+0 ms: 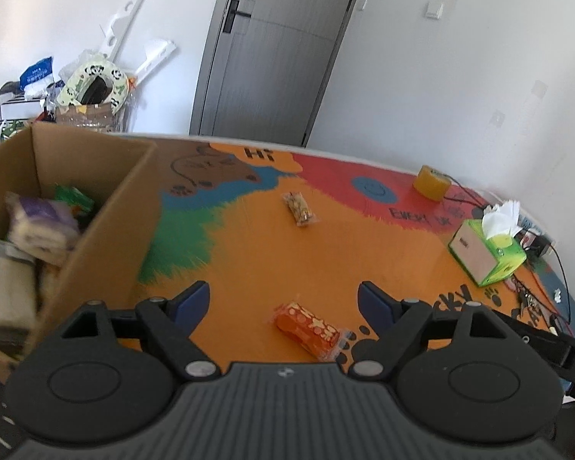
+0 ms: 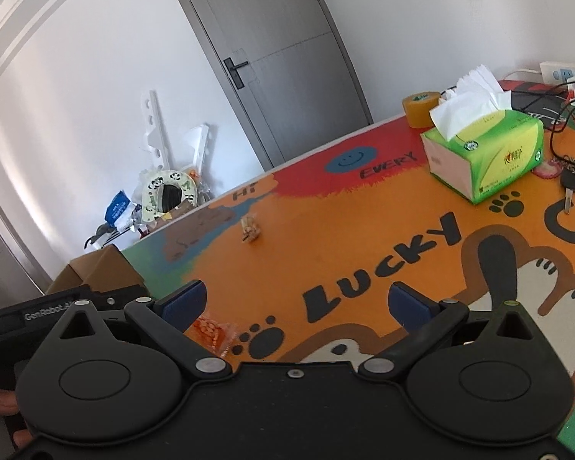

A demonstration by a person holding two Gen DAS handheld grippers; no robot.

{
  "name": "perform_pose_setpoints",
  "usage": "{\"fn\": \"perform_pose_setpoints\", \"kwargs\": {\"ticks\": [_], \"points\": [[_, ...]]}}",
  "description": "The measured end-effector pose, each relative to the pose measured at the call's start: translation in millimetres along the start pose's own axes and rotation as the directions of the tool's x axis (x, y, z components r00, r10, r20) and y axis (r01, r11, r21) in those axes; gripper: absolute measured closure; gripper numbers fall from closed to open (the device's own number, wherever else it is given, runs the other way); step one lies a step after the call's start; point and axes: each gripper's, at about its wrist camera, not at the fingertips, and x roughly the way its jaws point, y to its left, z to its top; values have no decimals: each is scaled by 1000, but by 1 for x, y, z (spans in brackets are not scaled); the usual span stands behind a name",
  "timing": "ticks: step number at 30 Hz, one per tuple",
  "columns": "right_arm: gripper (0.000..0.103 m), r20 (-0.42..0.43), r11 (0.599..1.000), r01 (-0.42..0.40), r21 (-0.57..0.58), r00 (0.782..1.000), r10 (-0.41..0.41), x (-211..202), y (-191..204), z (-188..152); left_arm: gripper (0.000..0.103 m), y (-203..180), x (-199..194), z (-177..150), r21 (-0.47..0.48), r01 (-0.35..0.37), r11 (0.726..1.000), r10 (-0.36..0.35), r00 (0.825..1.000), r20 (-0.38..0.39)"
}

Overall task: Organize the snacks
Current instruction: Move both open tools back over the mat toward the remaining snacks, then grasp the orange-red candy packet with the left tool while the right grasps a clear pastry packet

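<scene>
An orange snack packet lies on the colourful table mat, just ahead of my left gripper, which stands open above it with nothing between its blue pads. A clear packet of nuts lies farther back on the mat. A cardboard box at the left holds several wrapped snacks. In the right wrist view my right gripper is open and empty over the mat; the orange snack packet peeks out by its left finger, and the clear packet of nuts lies farther off.
A green tissue box and a yellow tape roll stand at the right. Keys and cables lie near the far right edge. The left gripper's body shows beside the right one. A grey door is behind.
</scene>
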Motion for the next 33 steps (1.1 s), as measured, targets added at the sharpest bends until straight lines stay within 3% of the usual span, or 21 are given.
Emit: {"fn": "perform_pose_setpoints", "kwargs": {"ticks": [21,24,27,29,31,33], "points": [[1,-58,999,8,40,998,-5,29,-45,-1,22,-44,62,-24,48,-58,997,62,994,-88],[1,-66,999,-3,38,998,6,35,-47,1,32,-45,70,-26,64,-77,995,84,991,-103],[1,-78,999,-19,37,997,21,40,-47,3,49,-45,71,-27,91,-102,991,109,991,-75],[1,-84,999,-27,36,996,30,45,-46,3,71,-44,72,-26,99,-121,988,128,989,-68],[1,-90,999,-33,40,995,37,49,-44,3,83,-39,71,-25,89,-120,989,127,989,-72],[1,-97,998,-42,40,994,45,53,-42,3,84,-34,69,-23,74,-107,991,113,991,-78]]}}
